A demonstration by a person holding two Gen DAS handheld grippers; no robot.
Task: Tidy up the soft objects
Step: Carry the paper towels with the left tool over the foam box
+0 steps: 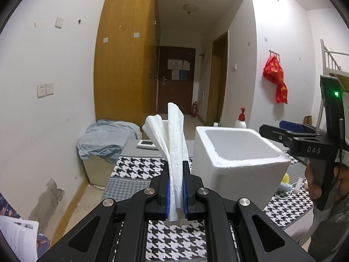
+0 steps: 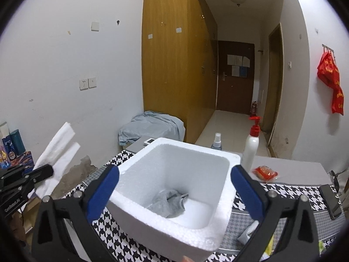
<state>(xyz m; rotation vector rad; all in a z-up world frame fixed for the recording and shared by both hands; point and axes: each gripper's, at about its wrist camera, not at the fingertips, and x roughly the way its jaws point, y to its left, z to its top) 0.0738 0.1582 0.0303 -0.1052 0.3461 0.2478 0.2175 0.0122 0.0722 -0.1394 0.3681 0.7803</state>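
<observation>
A white cloth (image 1: 174, 150) is clamped upright in the left gripper (image 1: 176, 193), beside the foam box (image 2: 174, 187). The right gripper (image 2: 172, 193) is held wide open, empty. Next, the cloth likely needs lowering into the box, beside the grey sock (image 2: 168, 203).

The table (image 2: 290, 170) carries a houndstooth cloth (image 2: 290, 191). Directly on it stand a white foam box (image 2: 216, 224), a pump bottle (image 2: 250, 150), a small spray bottle (image 2: 217, 142), a red packet (image 2: 265, 173) and, apparently, a phone (image 2: 331, 200).
</observation>
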